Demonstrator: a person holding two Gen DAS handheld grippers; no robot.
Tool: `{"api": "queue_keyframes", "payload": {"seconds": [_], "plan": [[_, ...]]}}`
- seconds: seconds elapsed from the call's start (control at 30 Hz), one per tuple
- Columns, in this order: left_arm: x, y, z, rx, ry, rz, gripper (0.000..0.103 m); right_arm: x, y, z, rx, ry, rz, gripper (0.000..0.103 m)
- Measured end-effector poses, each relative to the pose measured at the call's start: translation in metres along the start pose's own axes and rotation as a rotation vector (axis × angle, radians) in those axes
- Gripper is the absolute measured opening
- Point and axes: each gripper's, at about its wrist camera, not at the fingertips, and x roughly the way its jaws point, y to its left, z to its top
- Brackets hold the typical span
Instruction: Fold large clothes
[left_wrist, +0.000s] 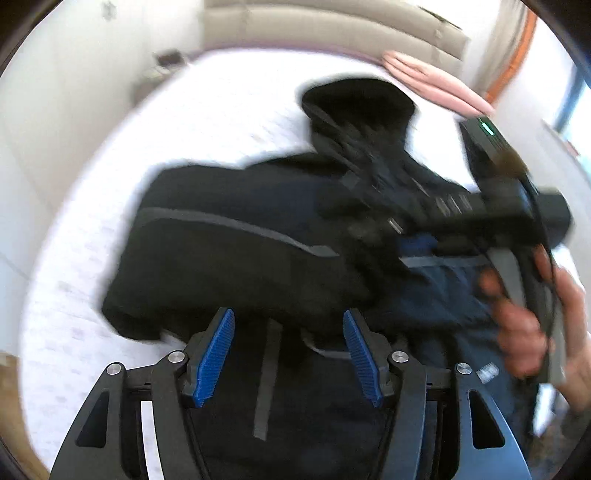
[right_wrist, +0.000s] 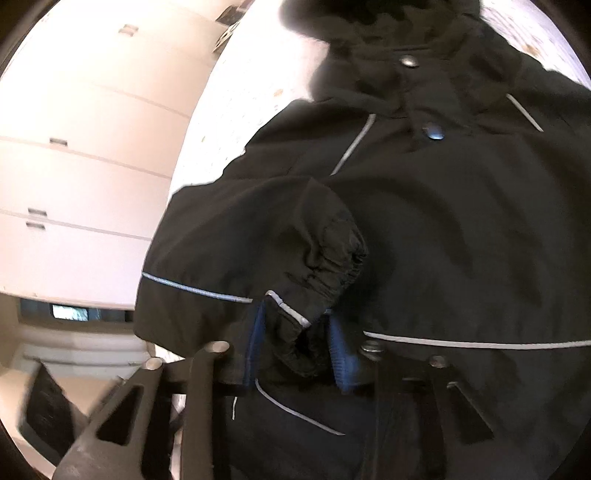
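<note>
1. The black jacket lies on the white bed, hood toward the headboard. It looks bulky, soft and slick-shelled, likely to slide; cuffs and hems make the best holds.
2. The right gripper fingers pinch the elastic sleeve cuff.
3. The left gripper fingers stand spread above the jacket's near edge, gripping nothing.
</note>
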Motion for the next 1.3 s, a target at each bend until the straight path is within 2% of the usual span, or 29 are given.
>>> {"api": "queue_keyframes", "payload": {"seconds": [0.07, 0.17, 0.2, 0.23, 0.33, 0.4, 0.5, 0.57, 0.63, 0.7, 0.77, 0.87, 0.97, 1.0, 1.03, 1.1, 1.17, 1.23, 1.3], "plan": [[-0.008, 0.012, 0.009, -0.038, -0.034, 0.040, 0.060, -0.004, 0.010, 0.000, -0.057, -0.020, -0.036, 0.027], [-0.015, 0.026, 0.025, -0.064, -0.087, 0.070, 0.058, -0.036, 0.026, -0.004, -0.152, -0.095, -0.109, 0.026], [-0.014, 0.026, 0.032, -0.049, -0.094, 0.084, 0.049, -0.055, 0.027, -0.004, -0.168, -0.133, -0.129, 0.026], [-0.012, 0.025, 0.036, -0.034, -0.095, 0.090, 0.045, -0.070, 0.027, -0.005, -0.172, -0.161, -0.145, 0.026], [0.003, 0.016, 0.049, 0.001, -0.077, 0.054, 0.043, -0.125, 0.012, -0.009, -0.168, -0.248, -0.256, 0.026], [0.024, 0.002, 0.052, 0.032, -0.041, -0.005, 0.043, -0.158, -0.011, -0.015, -0.152, -0.289, -0.365, 0.026], [0.061, -0.022, 0.051, 0.082, 0.041, -0.057, 0.043, -0.177, -0.051, -0.021, -0.084, -0.291, -0.471, 0.026], [0.081, -0.036, 0.046, 0.110, 0.087, -0.060, 0.043, -0.170, -0.088, -0.026, -0.013, -0.266, -0.501, 0.026], [0.098, -0.048, 0.037, 0.167, 0.115, -0.028, 0.043, -0.151, -0.124, -0.031, 0.034, -0.211, -0.563, 0.026], [0.110, -0.056, 0.029, 0.218, 0.126, 0.020, 0.043, -0.123, -0.157, -0.037, 0.099, -0.167, -0.555, 0.026], [0.112, -0.057, 0.028, 0.227, 0.128, 0.024, 0.043, -0.112, -0.174, -0.042, 0.122, -0.161, -0.548, 0.027], [0.108, -0.052, 0.031, 0.212, 0.150, -0.001, 0.043, -0.115, -0.174, -0.044, 0.131, -0.168, -0.549, 0.028], [0.087, -0.041, 0.043, 0.154, 0.149, -0.065, 0.043, -0.134, -0.173, -0.046, 0.162, -0.148, -0.541, 0.038], [0.072, -0.038, 0.050, 0.148, 0.114, -0.086, 0.043, -0.143, -0.166, -0.046, 0.162, -0.152, -0.543, 0.046], [0.065, -0.039, 0.053, 0.148, 0.096, -0.092, 0.043, -0.155, -0.153, -0.047, 0.147, -0.170, -0.554, 0.048], [0.050, -0.040, 0.067, 0.140, 0.065, -0.110, 0.045, -0.176, -0.129, -0.049, 0.083, -0.227, -0.594, 0.049], [0.051, -0.041, 0.076, 0.111, 0.058, -0.139, 0.045, -0.186, -0.101, -0.050, 0.042, -0.262, -0.572, 0.049], [0.066, -0.046, 0.085, 0.088, 0.076, -0.173, 0.045, -0.172, -0.078, -0.038, 0.015, -0.258, -0.480, 0.050], [0.092, -0.054, 0.084, 0.092, 0.112, -0.159, 0.045, -0.145, -0.062, -0.020, -0.028, -0.236, -0.479, 0.050]]}}
